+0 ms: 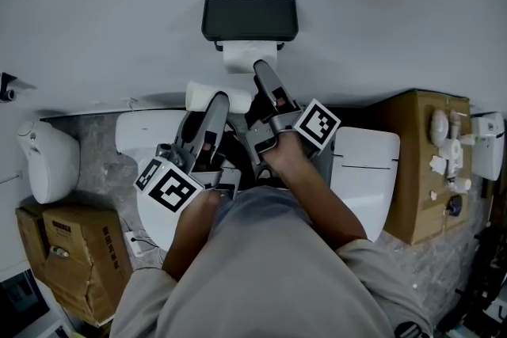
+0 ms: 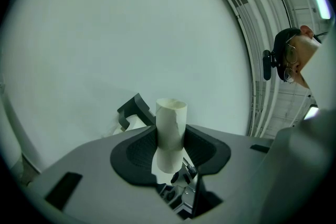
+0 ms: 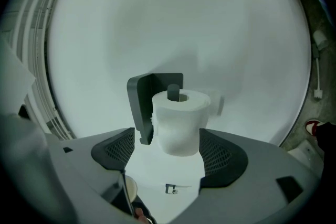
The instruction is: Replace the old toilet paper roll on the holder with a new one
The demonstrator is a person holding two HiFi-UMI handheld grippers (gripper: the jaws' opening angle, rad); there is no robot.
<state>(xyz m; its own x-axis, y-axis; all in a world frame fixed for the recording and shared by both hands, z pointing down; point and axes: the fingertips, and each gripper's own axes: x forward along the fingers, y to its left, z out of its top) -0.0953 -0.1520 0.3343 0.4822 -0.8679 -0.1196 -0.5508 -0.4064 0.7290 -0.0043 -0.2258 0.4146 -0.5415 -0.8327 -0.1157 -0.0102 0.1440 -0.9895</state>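
Currently the L gripper [image 2: 170,139] is pinching the old cardboard tube [image 2: 171,118] at its lower half, with both ribbed pads [image 2: 137,152] pressing in on it. The tube is standing upright between them in the left gripper view, its open top rising above the jaw tips. In the head view this gripper [image 1: 217,102] is sitting centre frame w/ the tube [image 1: 204,93] at its tip, lower left of the holder [image 1: 249,18].

The R gripper [image 3: 167,139] is keeping its jaws spread. The new roll [image 3: 181,123] is showing just ahead, btwn the two tips. A clear gap is showing at the left pad; the right pad [image 3: 218,155] is looking v. close to the roll, contact can't be told. The roll is sitting on the holder's dark spindle [image 3: 173,93], with the dark holder plate [image 3: 144,102] just left of it. In the head view the R gripper [image 1: 261,69] is reaching to upper centre, its tip at the roll [image 1: 249,57] hanging under the black holder on the grey wall [image 1: 380,4].

Around: a white toilet [image 1: 366,170] is lying below both grippers, a cardboard box [image 1: 79,249] at lower left, another box [image 1: 416,162] w/ small white items at right. The holder's edge [image 2: 131,109] is peeking behind the L jaws.
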